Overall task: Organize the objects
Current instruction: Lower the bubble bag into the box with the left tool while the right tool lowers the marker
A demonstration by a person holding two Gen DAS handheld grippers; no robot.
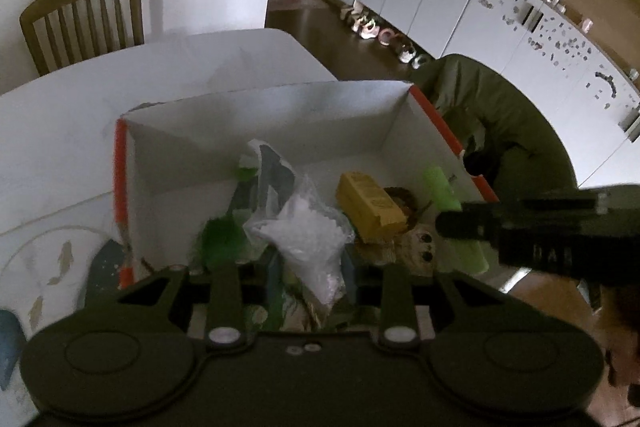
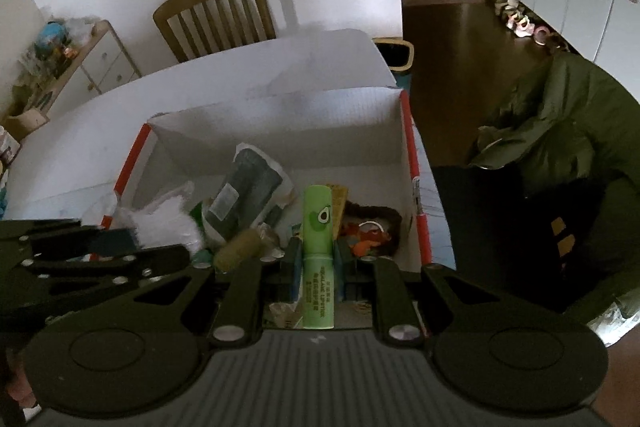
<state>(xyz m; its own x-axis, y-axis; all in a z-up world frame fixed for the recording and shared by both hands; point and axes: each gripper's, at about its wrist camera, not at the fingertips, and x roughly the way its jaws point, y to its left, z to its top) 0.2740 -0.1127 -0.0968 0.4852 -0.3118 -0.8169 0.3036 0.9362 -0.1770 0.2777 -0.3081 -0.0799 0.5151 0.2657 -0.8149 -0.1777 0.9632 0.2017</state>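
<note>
The left gripper (image 1: 310, 283) clamps its jaws on a clear bag of white granules (image 1: 306, 231) over a white box with red edges (image 1: 120, 163) on the tabletop (image 1: 52, 147). The right gripper (image 2: 318, 263), jaws closed, holds a green tube (image 2: 317, 247) with an avocado picture, reading "SQUALANE LIPSTICK", above the same box.

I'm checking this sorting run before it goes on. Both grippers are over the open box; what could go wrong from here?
1. The right gripper clamps the green lip balm tube only around its middle, so it might pivot or slip on release.
2. The left gripper grips the bag of white pellets; the thin plastic could tear or slide out.
3. The two grippers work close together over the cardboard box and could collide.
</note>
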